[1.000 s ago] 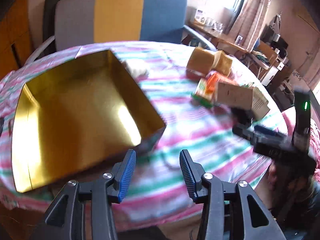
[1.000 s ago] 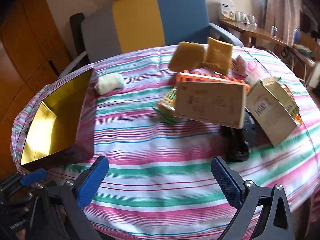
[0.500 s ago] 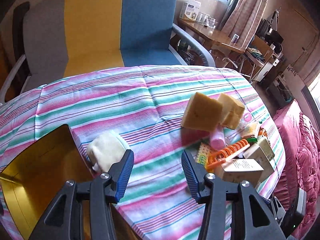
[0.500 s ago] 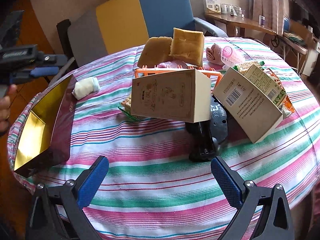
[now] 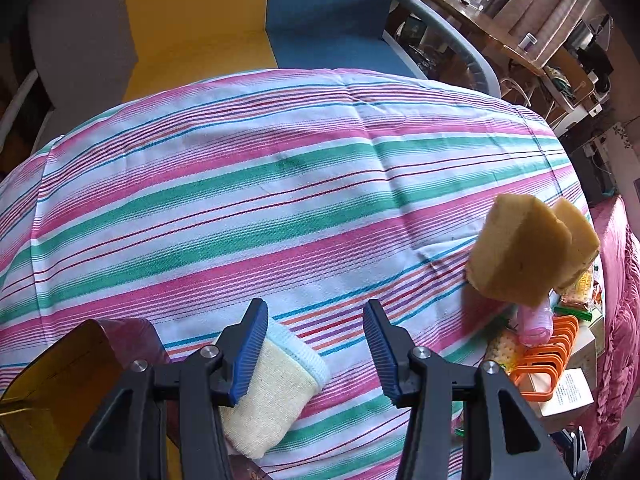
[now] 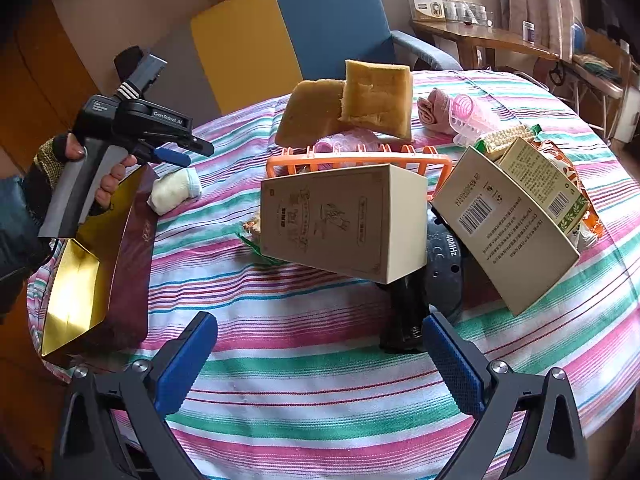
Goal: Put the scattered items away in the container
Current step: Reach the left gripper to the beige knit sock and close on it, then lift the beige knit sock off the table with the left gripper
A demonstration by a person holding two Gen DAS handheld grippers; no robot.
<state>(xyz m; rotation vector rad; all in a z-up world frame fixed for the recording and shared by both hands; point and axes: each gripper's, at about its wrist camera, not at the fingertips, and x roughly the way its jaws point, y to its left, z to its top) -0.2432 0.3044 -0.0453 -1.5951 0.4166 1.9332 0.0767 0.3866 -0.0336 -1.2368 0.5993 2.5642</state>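
Left wrist view: the left gripper points steeply down at the round table under its pink, green and white striped cloth. Its blue-padded jaws stand apart, released, clamping nothing. The small rolled cream towel with a pale blue hem lies just under and against the left pad, mostly between the jaws and off to the left side, not pinched. Right beside it, at the table's near left edge, sits the square gold-lined box with maroon walls. Over at the right edge, two tan sponge blocks lean together, with a pink hair roller and an orange plastic rack below them.

Right wrist view: the right gripper hangs wide open above the near edge of the cloth, nothing between its pads. Ahead, a beige printed carton tilts over a black object, and a second barcoded brown carton leans at the right. The person's left hand in a fingerless glove holds the other gripper over the far left edge, its tips just above the rolled towel, which rests on the cloth touching the gold box's far corner.
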